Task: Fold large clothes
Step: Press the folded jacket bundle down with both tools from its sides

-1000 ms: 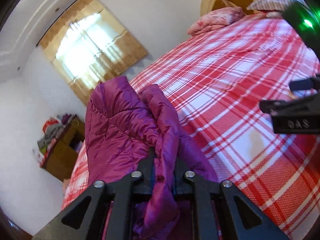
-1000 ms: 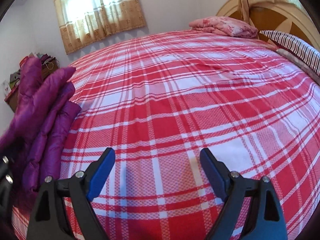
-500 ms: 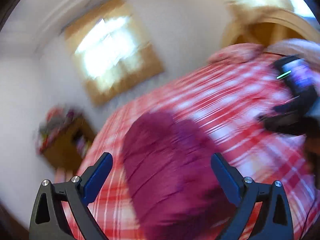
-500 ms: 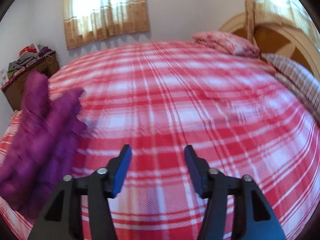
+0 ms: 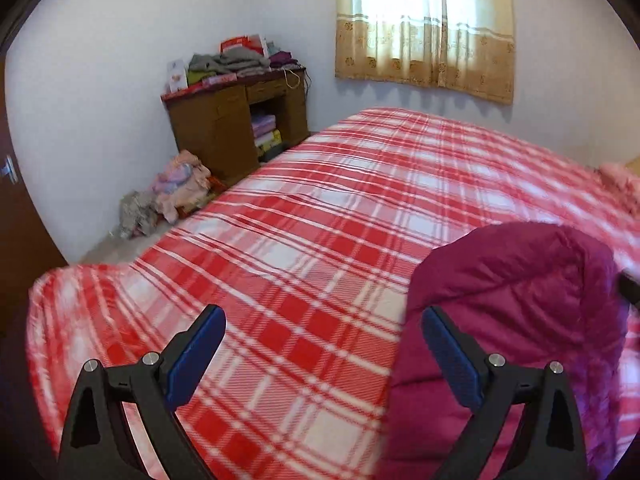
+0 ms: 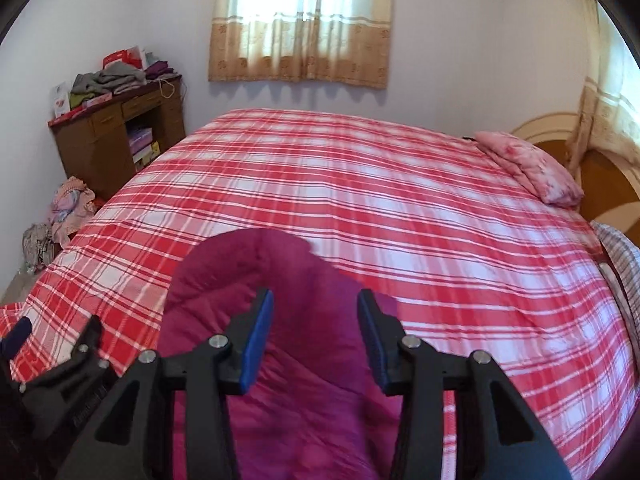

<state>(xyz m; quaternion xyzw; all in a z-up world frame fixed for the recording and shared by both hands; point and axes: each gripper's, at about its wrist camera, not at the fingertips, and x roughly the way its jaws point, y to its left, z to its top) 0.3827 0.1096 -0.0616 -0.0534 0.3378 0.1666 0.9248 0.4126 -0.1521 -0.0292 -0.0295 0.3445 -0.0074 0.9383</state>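
Through my left wrist camera, my left gripper (image 5: 322, 354) had its fingers (image 5: 196, 350) spread wide apart and holding nothing, hovering over the bed (image 5: 304, 240) near its foot-end corner; the purple jacket (image 5: 508, 320) lay just to the right of my right-hand finger, partly behind it, so I judged I had kept clear of it in order to choose a fresh edge to take. The jacket looked puffy and quilted, with a slight satin sheen and a rounded, folded-over top edge. The bed's cover was a soft, fleecy red-and-white plaid, lying mostly flat. Beyond the bed's far-left edge stood a brown wooden cabinet (image 5: 224, 128) heaped with folded clothes. Through my right wrist camera, my right gripper (image 6: 316, 338) was poised directly above the jacket (image 6: 280, 360), its blue-padded fingers (image 6: 258, 338) apart with the fabric showing between them, nothing clamped; whether the pads touched the cloth I could not tell. The jacket sat near the bed's (image 6: 360, 200) near edge, towards the left, doubled into a rounded mound. My left gripper (image 6: 60, 368) showed at the lower left, and a pink pillow (image 6: 528, 168) rested at the head end.
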